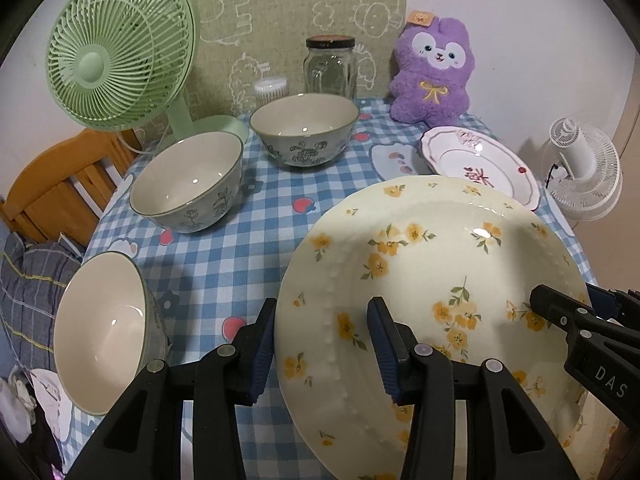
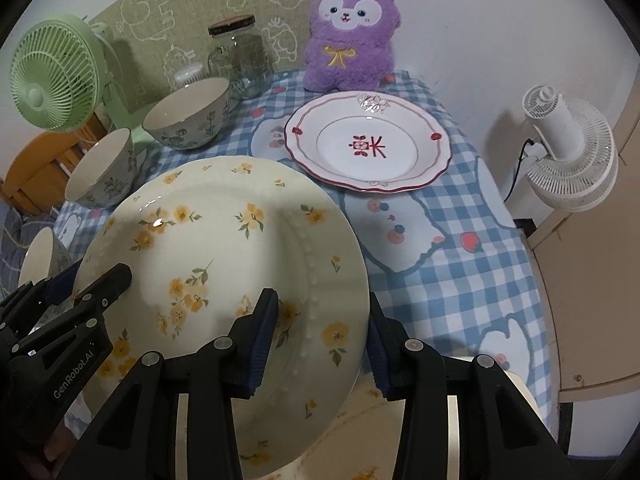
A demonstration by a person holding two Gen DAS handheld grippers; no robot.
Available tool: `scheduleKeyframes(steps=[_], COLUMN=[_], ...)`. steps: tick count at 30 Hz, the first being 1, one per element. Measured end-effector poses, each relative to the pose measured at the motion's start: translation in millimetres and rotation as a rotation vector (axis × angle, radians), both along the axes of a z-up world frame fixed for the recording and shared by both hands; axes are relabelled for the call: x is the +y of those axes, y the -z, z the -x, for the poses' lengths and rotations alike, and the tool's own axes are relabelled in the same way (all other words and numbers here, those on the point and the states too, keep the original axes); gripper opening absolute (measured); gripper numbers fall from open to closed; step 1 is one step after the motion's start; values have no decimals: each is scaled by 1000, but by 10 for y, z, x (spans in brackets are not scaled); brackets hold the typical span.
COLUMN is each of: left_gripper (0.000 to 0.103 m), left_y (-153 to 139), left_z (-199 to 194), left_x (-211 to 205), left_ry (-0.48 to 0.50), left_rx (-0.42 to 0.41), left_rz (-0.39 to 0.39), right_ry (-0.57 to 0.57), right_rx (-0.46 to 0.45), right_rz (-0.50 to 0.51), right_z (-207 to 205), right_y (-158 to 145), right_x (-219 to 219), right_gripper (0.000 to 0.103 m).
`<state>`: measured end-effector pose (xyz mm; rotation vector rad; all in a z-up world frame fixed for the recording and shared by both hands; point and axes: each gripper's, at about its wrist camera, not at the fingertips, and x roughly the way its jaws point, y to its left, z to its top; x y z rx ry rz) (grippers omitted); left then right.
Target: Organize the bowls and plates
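The yellow-flower plate (image 1: pixel 432 264) is up above the checked tablecloth (image 1: pixel 224 248), tipped a bit. The left gripper (image 1: pixel 324 344) pinches its left rim, and the right gripper (image 2: pixel 320 340) pinches its right rim. Below it may be another flowery plate, but that part is dark. The red-trimmed plate (image 2: pixel 368 140) lies near the purple plush toy (image 2: pixel 352 28). Three bowls (image 1: pixel 188 180) stand on the left.

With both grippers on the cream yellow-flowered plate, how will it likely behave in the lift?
The cream yellow-flowered plate looks glazed, with a bright highlight, so probably slippery. The left gripper and right gripper pinch only opposite rims; it may tilt. Likely rigid ceramic, chipping if dropped.
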<state>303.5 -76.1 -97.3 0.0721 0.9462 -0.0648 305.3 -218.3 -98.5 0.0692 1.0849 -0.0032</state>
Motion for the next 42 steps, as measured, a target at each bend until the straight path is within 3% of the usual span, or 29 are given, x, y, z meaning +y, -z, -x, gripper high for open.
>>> scheduleKeyframes(steps=[22,42], left_gripper=[45,45], left_y=[-253,-91], left_z=[488,815], left_x=[-409,-958], left_ry=[39,113], left_rx=[-55,-26], left_rz=[13,16], right_ry=[31,112], right_rx=[-54,-27], right_rz=[21,23], right_z=[596,1085], right_y=[-330,-185], right_x=[-414,-941], right_gripper=[44,44])
